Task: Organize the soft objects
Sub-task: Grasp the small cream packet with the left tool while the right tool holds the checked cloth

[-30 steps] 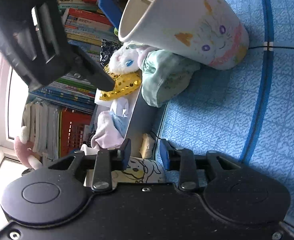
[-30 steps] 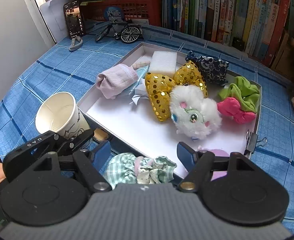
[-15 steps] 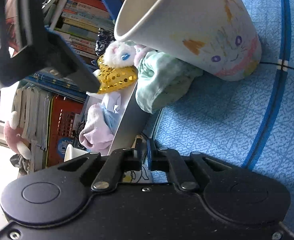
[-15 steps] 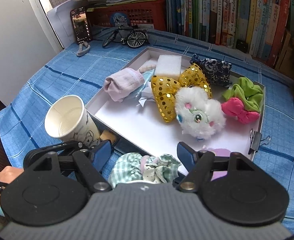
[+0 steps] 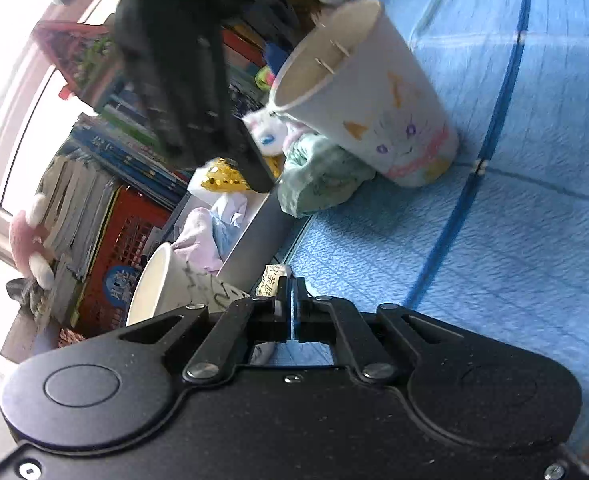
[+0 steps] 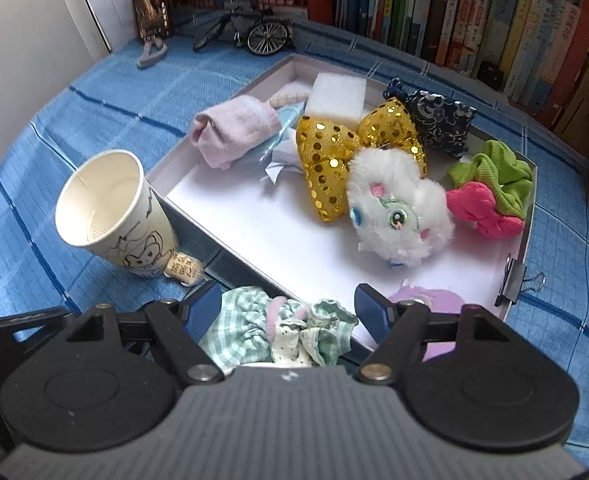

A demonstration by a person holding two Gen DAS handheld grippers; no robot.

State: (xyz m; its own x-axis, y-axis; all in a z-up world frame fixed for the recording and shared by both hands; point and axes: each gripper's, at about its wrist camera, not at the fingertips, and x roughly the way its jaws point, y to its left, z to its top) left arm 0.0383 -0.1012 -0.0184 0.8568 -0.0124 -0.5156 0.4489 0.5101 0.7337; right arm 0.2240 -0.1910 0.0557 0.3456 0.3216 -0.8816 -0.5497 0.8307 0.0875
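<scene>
Green checked cloth (image 6: 278, 330): lay bunched on the blue mat, against the outer near wall of the white tray (image 6: 528, 216).
Right gripper (image 6: 288, 312): fingers spread apart, straddling the cloth, nothing clamped.
Left gripper (image 5: 290, 294): fingers together, empty, farther from the tray.
Long axis: ran across the right gripper's gap.

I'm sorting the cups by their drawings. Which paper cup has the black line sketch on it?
The paper cup standing beside the tray's near-left corner: black outline cartoon. The other cup, by the green checked cloth, carries a coloured cat face in orange, purple and pink.
</scene>
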